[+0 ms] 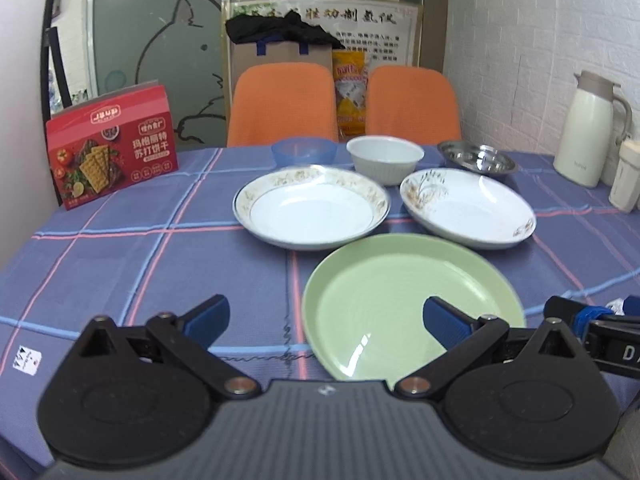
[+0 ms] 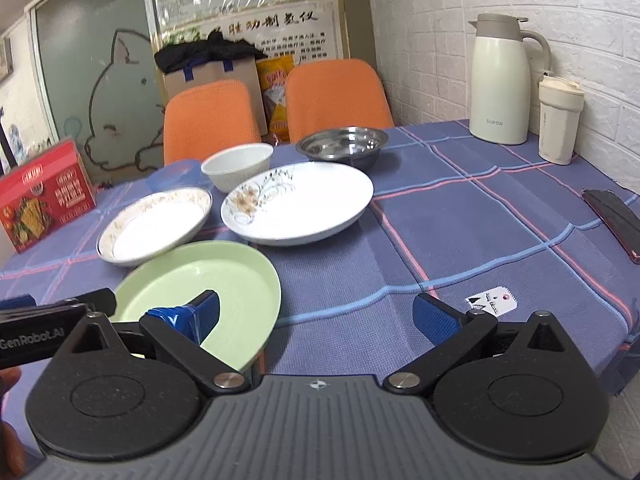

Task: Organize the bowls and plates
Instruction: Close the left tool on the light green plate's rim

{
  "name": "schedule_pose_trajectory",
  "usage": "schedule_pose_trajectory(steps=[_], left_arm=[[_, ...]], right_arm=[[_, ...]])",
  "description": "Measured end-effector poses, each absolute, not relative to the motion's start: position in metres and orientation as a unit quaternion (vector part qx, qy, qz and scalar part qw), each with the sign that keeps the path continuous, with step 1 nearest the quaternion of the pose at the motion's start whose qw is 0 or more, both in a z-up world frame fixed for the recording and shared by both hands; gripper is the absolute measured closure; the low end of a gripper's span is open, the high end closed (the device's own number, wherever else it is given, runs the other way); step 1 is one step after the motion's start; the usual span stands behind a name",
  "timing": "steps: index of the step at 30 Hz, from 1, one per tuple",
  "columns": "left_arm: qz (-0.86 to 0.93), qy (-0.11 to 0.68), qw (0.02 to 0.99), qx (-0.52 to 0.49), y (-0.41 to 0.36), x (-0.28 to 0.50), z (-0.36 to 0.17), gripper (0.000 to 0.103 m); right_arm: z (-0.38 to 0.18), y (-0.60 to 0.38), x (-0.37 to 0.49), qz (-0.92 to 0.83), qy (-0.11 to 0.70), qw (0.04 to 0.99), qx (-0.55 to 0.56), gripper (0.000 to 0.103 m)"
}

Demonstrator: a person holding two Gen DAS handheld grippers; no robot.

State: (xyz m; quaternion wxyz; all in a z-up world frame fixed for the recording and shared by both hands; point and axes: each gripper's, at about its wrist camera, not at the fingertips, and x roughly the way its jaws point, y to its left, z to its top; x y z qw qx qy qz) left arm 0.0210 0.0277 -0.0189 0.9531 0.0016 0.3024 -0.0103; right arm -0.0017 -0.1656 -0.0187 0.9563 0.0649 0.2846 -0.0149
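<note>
A green plate point(image 1: 404, 296) point(image 2: 208, 280) lies nearest on the blue checked tablecloth. Behind it sit a gold-rimmed white plate point(image 1: 310, 210) point(image 2: 156, 224) and a white plate with a flower print point(image 1: 468, 206) point(image 2: 304, 202). Further back stand a blue bowl point(image 1: 303, 151) point(image 2: 174, 174), a white ribbed bowl point(image 1: 385, 158) point(image 2: 238, 166) and a steel bowl point(image 1: 476, 158) point(image 2: 342, 146). My left gripper point(image 1: 326, 320) is open, its right finger over the green plate's near part. My right gripper point(image 2: 320, 312) is open and empty, its left finger over that plate's right part.
A red cracker box point(image 1: 112, 148) point(image 2: 44, 196) stands at the left. A cream thermos jug point(image 1: 586, 128) point(image 2: 500, 80) and a tumbler point(image 2: 558, 120) stand by the brick wall at the right. A dark flat object point(image 2: 612, 216) lies near the right edge. Two orange chairs point(image 1: 282, 104) face the far side.
</note>
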Motion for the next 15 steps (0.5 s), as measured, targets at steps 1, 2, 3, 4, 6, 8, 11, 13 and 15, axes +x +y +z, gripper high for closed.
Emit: schedule_pose_trajectory(steps=[1,2,3,4,6,8,11,13,15], left_arm=[[-0.011,0.313,0.95,-0.001,0.033,0.027,-0.022,0.0],[-0.014,0.324,0.946,-0.007,0.039,0.034,-0.024,0.0],[-0.015,0.333,0.943,-0.014,0.043,0.04,-0.026,0.0],[-0.018,0.335,0.942,-0.02,0.046,0.045,-0.026,0.0],[-0.026,0.337,0.941,-0.023,0.047,0.054,-0.027,0.0],[-0.026,0.346,0.938,-0.019,0.045,0.064,-0.031,0.0],[-0.02,0.36,0.933,-0.003,0.04,0.077,-0.039,0.004],[-0.019,0.367,0.93,0.008,0.039,0.085,-0.044,0.01],[-0.024,0.378,0.925,0.01,0.038,0.092,-0.05,0.021]], right_arm=[[-0.021,-0.164,-0.001,-0.01,0.289,0.956,0.055,0.012],[-0.025,-0.162,0.002,-0.007,0.296,0.954,0.049,0.012],[-0.028,-0.16,0.007,-0.003,0.305,0.951,0.045,0.012],[-0.032,-0.158,0.013,0.002,0.316,0.948,0.04,0.013],[-0.037,-0.153,0.024,0.02,0.327,0.944,0.036,0.013],[-0.038,-0.149,0.034,0.036,0.329,0.943,0.037,0.013],[-0.041,-0.143,0.052,0.054,0.34,0.938,0.032,0.013],[-0.046,-0.139,0.061,0.066,0.348,0.935,0.029,0.013],[-0.051,-0.137,0.067,0.075,0.358,0.93,0.032,0.013]])
